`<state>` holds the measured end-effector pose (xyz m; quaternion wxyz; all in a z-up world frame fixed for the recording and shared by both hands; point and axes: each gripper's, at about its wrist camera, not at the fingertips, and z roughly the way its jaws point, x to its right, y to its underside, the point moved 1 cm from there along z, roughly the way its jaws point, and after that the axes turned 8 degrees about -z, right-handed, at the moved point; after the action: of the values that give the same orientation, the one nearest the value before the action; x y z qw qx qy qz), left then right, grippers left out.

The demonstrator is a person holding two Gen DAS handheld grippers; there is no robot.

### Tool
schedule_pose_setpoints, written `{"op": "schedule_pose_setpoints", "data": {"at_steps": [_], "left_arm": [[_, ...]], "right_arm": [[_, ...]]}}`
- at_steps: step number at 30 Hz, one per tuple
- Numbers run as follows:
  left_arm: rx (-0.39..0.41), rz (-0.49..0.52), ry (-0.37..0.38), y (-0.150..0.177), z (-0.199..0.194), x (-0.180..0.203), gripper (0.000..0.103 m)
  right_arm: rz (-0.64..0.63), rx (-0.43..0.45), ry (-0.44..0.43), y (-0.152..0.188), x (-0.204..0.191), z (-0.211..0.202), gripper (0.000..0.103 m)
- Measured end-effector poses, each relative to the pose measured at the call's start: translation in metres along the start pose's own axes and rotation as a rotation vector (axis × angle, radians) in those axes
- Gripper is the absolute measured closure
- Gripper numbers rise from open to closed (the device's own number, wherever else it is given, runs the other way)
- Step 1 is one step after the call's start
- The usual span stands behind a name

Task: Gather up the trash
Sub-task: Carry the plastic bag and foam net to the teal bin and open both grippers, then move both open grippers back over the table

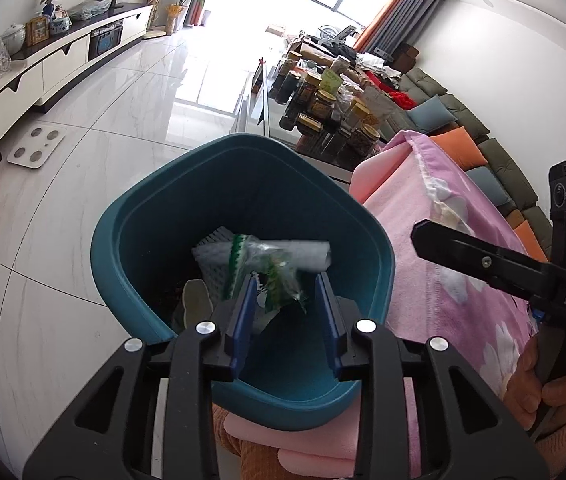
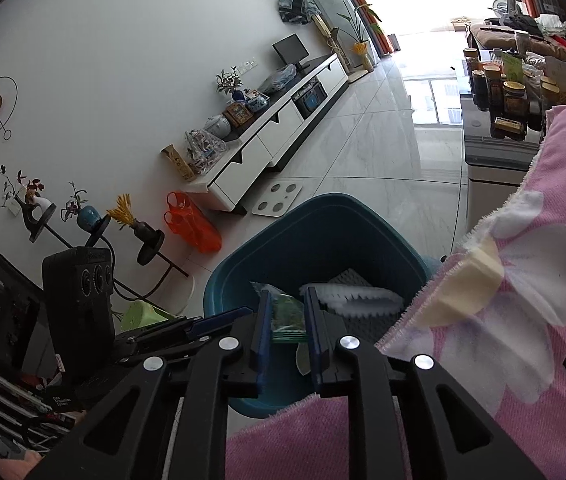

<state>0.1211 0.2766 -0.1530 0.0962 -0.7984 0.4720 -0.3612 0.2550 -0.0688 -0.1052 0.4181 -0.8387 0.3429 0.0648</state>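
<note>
A teal bin (image 1: 123, 280) (image 2: 235, 276) stands on the floor beside a pink cloth. White foam netting (image 1: 215, 256) (image 2: 363, 300) lies inside it. My left gripper (image 1: 285, 280) hangs over the bin, open, with a blurred clear-and-green wrapper (image 1: 279, 272) loose between its fingers. My right gripper (image 2: 287, 294) is open by a narrow gap at the bin's edge. The wrapper (image 2: 287, 316) shows through that gap; I cannot tell whether it lies between these fingers or beyond them. A cream foam piece (image 2: 467, 288) rests on the cloth.
The pink flowered cloth (image 1: 463, 260) (image 2: 523, 320) covers a surface right of the bin. Beyond it a low table (image 1: 347, 168) holds several jars. A white scale (image 1: 35, 148), an orange bag (image 2: 191, 224) and a long TV cabinet (image 1: 43, 68) line the floor's left side. A hand (image 1: 543, 384) grips the right tool.
</note>
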Motion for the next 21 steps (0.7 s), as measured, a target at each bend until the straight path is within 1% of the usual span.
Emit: {"op": "schedule_pose_setpoints", "data": {"at_steps": [2,3,5,7,8,9,10,14,19,21], "left_arm": [[-0.009,-0.009,-0.013,-0.001,0.007,-0.003,0.072],[-0.012,-0.016,-0.016,-0.001,0.011,-0.005,0.07],[-0.016,-0.026,-0.017,-0.001,0.015,-0.007,0.07],[-0.01,-0.024,-0.013,0.0,0.015,-0.006,0.069],[-0.003,-0.016,-0.014,0.0,0.013,-0.003,0.067],[0.006,-0.007,-0.014,0.002,0.009,-0.002,0.064],[0.015,0.004,-0.01,0.003,0.005,0.002,0.063],[0.054,0.061,0.015,0.008,-0.014,0.023,0.054],[0.074,0.165,0.084,0.019,-0.029,0.066,0.05],[0.069,0.214,0.114,0.026,-0.03,0.087,0.048]], "right_arm": [[0.001,0.003,-0.001,0.001,0.001,-0.004,0.084],[0.002,0.005,-0.002,0.003,0.001,-0.006,0.084],[0.003,0.011,0.002,0.005,0.002,-0.011,0.081],[0.013,0.017,-0.001,0.007,0.005,-0.017,0.081],[0.014,0.024,-0.001,0.008,0.006,-0.021,0.08],[0.014,0.03,-0.001,0.01,0.007,-0.026,0.079],[0.012,0.036,0.0,0.011,0.009,-0.031,0.075],[-0.004,0.068,0.02,0.021,0.012,-0.059,0.074],[-0.023,0.121,0.076,0.039,0.019,-0.101,0.066],[-0.023,0.141,0.106,0.048,0.024,-0.119,0.066]]}}
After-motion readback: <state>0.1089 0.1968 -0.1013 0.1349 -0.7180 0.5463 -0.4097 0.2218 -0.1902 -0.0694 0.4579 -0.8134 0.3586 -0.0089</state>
